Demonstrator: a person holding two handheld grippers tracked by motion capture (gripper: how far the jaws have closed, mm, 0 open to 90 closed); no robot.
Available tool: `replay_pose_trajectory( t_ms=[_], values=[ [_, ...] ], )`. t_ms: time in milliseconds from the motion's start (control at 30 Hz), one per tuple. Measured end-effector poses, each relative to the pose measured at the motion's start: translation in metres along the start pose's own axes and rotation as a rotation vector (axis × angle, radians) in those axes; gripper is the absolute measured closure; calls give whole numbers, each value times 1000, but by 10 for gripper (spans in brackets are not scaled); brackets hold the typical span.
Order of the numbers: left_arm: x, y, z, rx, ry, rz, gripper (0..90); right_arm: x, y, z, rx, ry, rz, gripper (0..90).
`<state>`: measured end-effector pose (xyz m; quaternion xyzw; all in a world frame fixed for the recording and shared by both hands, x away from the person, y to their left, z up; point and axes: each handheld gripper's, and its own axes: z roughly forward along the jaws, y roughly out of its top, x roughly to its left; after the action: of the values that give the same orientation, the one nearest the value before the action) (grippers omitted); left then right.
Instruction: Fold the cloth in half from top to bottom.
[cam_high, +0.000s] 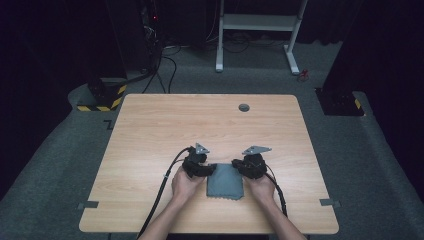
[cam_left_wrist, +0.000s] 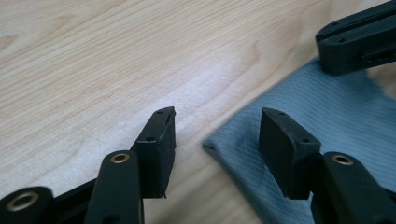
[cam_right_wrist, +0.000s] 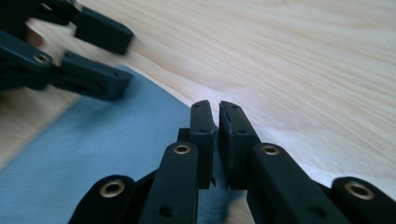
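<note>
Cloth (cam_high: 225, 180) lies flat on the worktop (cam_high: 150, 130) near the person's edge, a grey-blue, roughly square piece between the two hands. Both grippers sit at its far edge, one at each far corner.

In the left gripper view, the left gripper (cam_left_wrist: 217, 140) has its jaws spread wide, and the corner of the cloth (cam_left_wrist: 327, 121) points straight into the gap between them. One jaw rests over bare wood, the other over the fabric, so the corner sits just short of the pads, low and slightly ahead. Nothing is pinched there yet.

In the right gripper view, the right gripper (cam_right_wrist: 217, 123) has its jaws drawn almost together, with only a thin slit left between the pads. They stand right at the cloth's edge, where fabric (cam_right_wrist: 93, 154) meets wood. Whether a fold of cloth is caught in that slit I cannot tell, since the pads hide the spot.

The coming move seems to turn on the left corner: it lies directly ahead of the open jaws, so a short push forward and down, then a squeeze, should take it. The cloth's sides run straight away from the person, so the two far corners are about equally near their grippers.
</note>
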<state>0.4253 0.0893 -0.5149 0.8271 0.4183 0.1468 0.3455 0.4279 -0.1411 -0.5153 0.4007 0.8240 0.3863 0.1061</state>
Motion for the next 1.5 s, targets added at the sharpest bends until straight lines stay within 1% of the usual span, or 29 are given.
replay_pose_trajectory(
  t_ms=[33,67,100,133,200,267,300,333,400,433,467,500,533,600,700,767,867,933,967,1033,1067,1100,1133,1200,1267,1367,1400,1467,1500],
  values=[
    [0,0,0,3,6,4,473,-2,-1,1,11,-12,5,840],
    [0,1,0,8,9,12,474,-4,-3,1,9,-18,3,834],
    [0,1,0,12,8,14,476,-6,-4,0,1,-21,-2,810],
    [0,1,-1,14,7,15,483,-6,-4,-2,8,-34,-4,766],
    [0,1,-1,22,-3,22,509,-5,-5,-3,18,-61,-22,714],
    [1,2,-2,25,-17,25,540,-6,-5,-3,23,-63,-30,700],
    [1,2,-2,24,-30,26,574,-8,-5,-3,26,-62,-30,703],
    [0,3,-2,26,-41,31,613,-8,-4,-3,31,-60,-23,730],
    [0,3,-1,31,-61,40,691,-8,-3,-3,40,-41,-30,809],
    [1,3,-1,33,-77,36,720,-8,-2,-2,45,-30,-47,860],
    [2,3,-1,36,-99,21,761,-7,-1,-2,49,-30,-45,873],
    [4,4,-1,40,-116,15,798,-6,0,-2,54,-34,-58,882],
    [5,4,0,34,-128,7,826,-6,0,-2,57,-35,-59,887],
    [6,4,0,32,-132,13,859,-5,1,-1,55,-47,-80,889],
    [8,7,3,16,-106,21,870,-6,4,0,46,-65,-87,891],
    [11,7,4,2,-107,1,871,-7,7,1,41,-72,-87,891],
    [15,7,8,-24,-91,-9,870,-10,13,5,35,-81,-73,890],
    [17,7,8,-27,-93,-10,866,-11,14,10,42,-90,-72,886],
    [18,6,8,-30,-94,-21,854,-12,14,12,44,-89,-69,874],
    [21,6,8,-29,-84,-36,755,-14,13,12,37,-95,-45,777],
    [21,6,8,-29,-84,-36,708,-14,13,12,37,-95,-45,777],
    [23,5,5,-35,-92,-62,656,-16,12,7,22,-87,-23,736],
    [24,4,2,-43,-81,-61,632,-16,11,5,11,-84,-21,736],
    [27,1,-5,-67,-77,-75,590,-18,7,-4,-13,-79,-6,731],
    [29,-4,-11,-93,-64,-88,553,-18,3,-11,-25,-81,5,721],
    [32,-12,-22,-113,-56,-96,539,-19,-4,-21,-42,-79,8,713],
    [33,-15,-25,-117,-52,-96,536,-19,-6,-24,-45,-77,18,710],
    [33,-17,-27,-122,-53,-100,529,-20,-8,-27,-48,-77,20,706],
    [33,-22,-33,-129,-45,-96,525,-22,-13,-34,-56,-78,29,695]
  ],
)
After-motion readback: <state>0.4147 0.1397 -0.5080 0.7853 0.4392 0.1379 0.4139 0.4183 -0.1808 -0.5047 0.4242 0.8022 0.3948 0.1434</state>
